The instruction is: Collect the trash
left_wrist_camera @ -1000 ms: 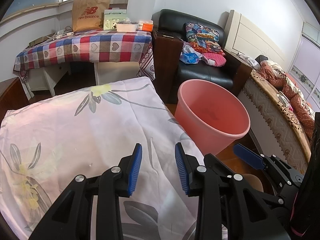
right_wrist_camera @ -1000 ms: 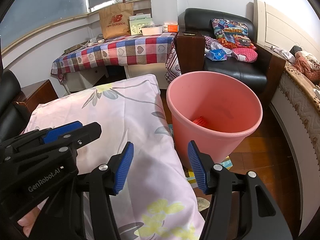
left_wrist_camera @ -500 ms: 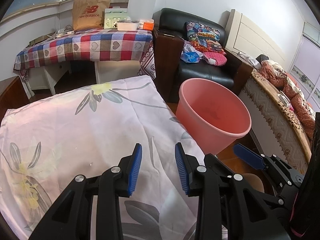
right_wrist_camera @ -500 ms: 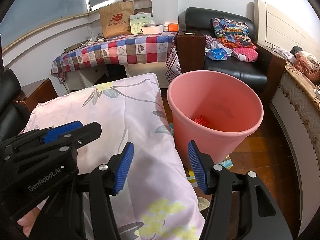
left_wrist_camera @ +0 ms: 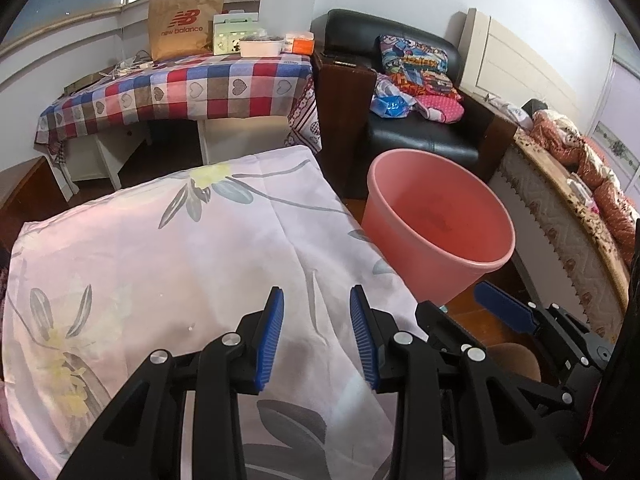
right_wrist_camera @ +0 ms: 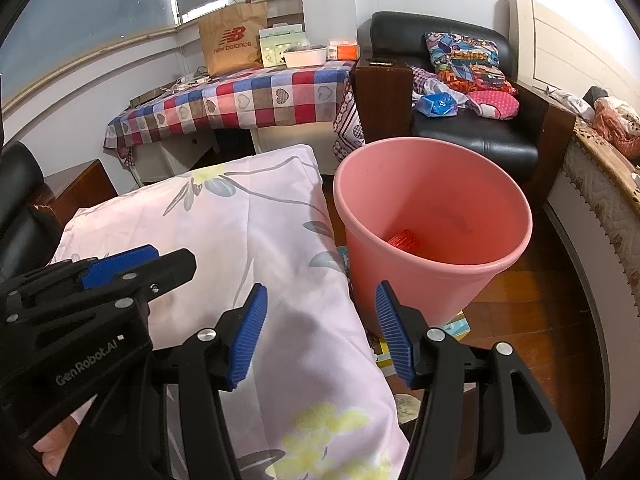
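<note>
Pink floral cloth [left_wrist_camera: 168, 264] covers the near surface; its right edge drops off just beside the pink plastic bucket [right_wrist_camera: 434, 236], with a narrow slot of wooden floor [right_wrist_camera: 520, 316] between them where paper scraps [right_wrist_camera: 454, 326] lie at the bucket's foot. Open floor continues right of the bucket up to the quilted bed side [right_wrist_camera: 592, 216]. Left gripper [left_wrist_camera: 316, 332] over the cloth, blue pads parted, nothing between them, not touching the fabric as far as can be seen. Right gripper [right_wrist_camera: 320, 328] beside it, jaws spread wider, also empty; its left finger over the cloth edge, its right finger in front of the bucket wall. Each gripper shows in the other's view, close alongside. Bucket upright, mouth open; inside, a red ribbed piece of trash [right_wrist_camera: 404, 238] lies at the bottom, little else visible. Behind: black leather armchair [right_wrist_camera: 476, 132] holding a blue foil packet [right_wrist_camera: 438, 104] and bright cushions [right_wrist_camera: 468, 60]; table under a checked heart-print cloth [right_wrist_camera: 248, 100], carrying a white tray [right_wrist_camera: 306, 56], an orange box [right_wrist_camera: 346, 52] and a brown paper bag [right_wrist_camera: 234, 40] reading "new balance". Left gripper body is marked "GenRobot.AI" in the right wrist view.
</note>
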